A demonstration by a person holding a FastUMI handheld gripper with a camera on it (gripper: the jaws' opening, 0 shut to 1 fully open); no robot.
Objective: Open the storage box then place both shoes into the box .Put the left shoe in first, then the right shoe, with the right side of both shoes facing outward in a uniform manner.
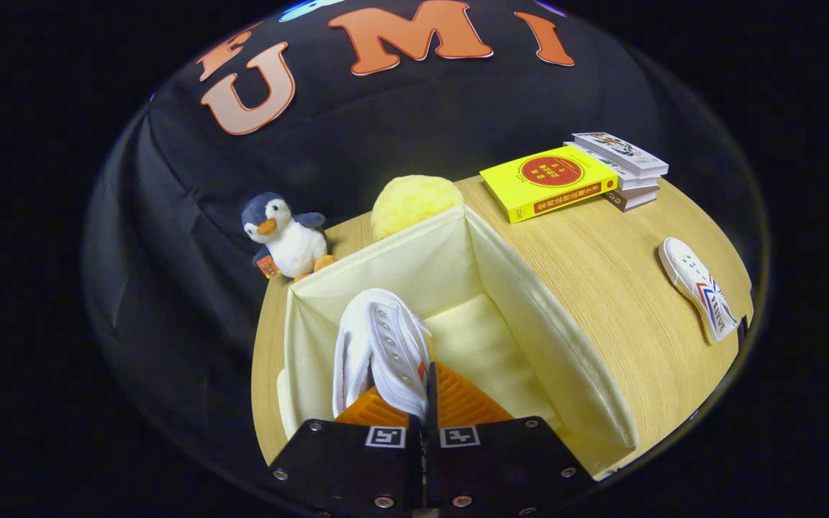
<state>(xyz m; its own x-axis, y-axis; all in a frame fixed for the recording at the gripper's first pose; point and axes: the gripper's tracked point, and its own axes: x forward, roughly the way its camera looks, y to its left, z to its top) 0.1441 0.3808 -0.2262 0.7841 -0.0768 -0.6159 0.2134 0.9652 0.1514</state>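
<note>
- Wooden table (601, 288), light grain.
- Open box (529, 316) on it.
- Penguin (286, 237) and yellow ball (414, 201) behind the box.
- Books (580, 176) stacked beyond.
- Shoe (699, 288) well apart from the box.

I am working in a staged booth dressed as a home corner: black cloth (191, 216) walls a wooden table (601, 288). A penguin plush (286, 237), a yellow fluffy ball (414, 203) and stacked books (580, 176) sit at the far side.

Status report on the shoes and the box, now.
Hand-held gripper shut on white shoe, over open storage box. Second shoe on table. Nothing blocking.
</note>
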